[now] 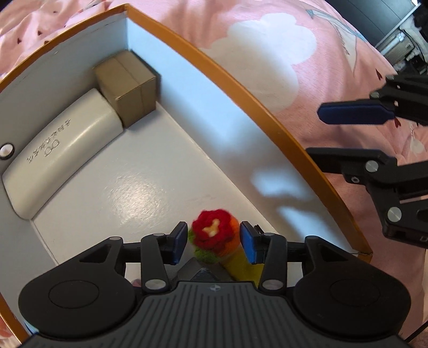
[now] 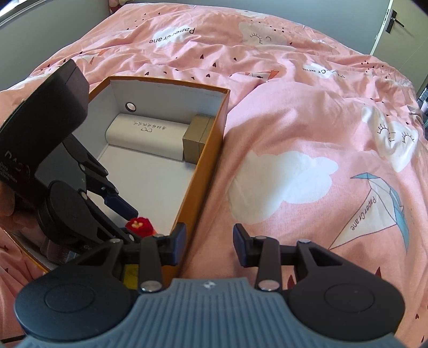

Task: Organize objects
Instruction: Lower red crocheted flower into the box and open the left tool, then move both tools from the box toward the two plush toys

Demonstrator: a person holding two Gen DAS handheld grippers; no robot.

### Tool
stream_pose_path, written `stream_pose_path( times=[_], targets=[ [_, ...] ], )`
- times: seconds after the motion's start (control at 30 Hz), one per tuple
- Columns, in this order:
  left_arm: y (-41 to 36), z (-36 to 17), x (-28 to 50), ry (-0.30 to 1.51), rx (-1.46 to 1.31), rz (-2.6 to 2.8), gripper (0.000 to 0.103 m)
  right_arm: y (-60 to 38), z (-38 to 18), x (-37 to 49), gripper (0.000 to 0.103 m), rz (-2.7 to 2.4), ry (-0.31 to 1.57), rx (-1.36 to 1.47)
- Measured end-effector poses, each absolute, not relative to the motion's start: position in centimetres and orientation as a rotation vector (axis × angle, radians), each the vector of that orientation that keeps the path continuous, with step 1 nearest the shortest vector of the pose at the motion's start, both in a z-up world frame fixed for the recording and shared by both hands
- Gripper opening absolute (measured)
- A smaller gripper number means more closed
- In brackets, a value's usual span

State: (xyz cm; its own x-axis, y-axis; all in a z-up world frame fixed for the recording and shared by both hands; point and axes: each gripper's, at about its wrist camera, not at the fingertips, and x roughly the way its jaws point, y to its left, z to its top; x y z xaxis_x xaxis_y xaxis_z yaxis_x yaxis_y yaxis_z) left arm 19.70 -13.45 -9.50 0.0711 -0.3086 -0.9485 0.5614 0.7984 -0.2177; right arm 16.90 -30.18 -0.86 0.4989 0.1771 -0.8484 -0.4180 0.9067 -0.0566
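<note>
L claw spread round crochet flower in box; R claw spread, empty

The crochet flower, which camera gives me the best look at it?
The left wrist view: the crochet flower sits close up between the left gripper's parted fingers, inside the orange box. The right wrist view shows only its small red top.

A pink duvet covers the whole bed, printed with white clouds, sleepy eyes, small dark hearts and paper cranes. Daylight falls bright across its folds. Beyond it, a grey wall, and far right a door with 1 dark handle.
</note>
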Motion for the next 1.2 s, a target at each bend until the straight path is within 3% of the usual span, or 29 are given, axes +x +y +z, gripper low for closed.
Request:
stream_pose_path(
  times=[0.37,0.7,0.97,1.2],
  targets=[
    [-10.1,-7.9,18.4,1.276,0.167,-0.648,0.053,-29.9,-0.3,16.6,0.041,0.344,0.983,-0.283],
    [-8.9,0.2,16.3,1.055,0.111,-0.604,0.053,-27.7,2.9,15.0,0.043,0.358,0.908,-0.302],
    [-2.8,3.5,14.7,0.908,0.04,-0.416,0.052,-22.9,4.4,13.2,0.047,0.463,0.854,-0.235],
    [3.3,2.9,12.4,0.858,-0.071,-0.219,0.052,-16.6,3.8,11.9,0.048,0.555,0.829,-0.113]
  ],
)
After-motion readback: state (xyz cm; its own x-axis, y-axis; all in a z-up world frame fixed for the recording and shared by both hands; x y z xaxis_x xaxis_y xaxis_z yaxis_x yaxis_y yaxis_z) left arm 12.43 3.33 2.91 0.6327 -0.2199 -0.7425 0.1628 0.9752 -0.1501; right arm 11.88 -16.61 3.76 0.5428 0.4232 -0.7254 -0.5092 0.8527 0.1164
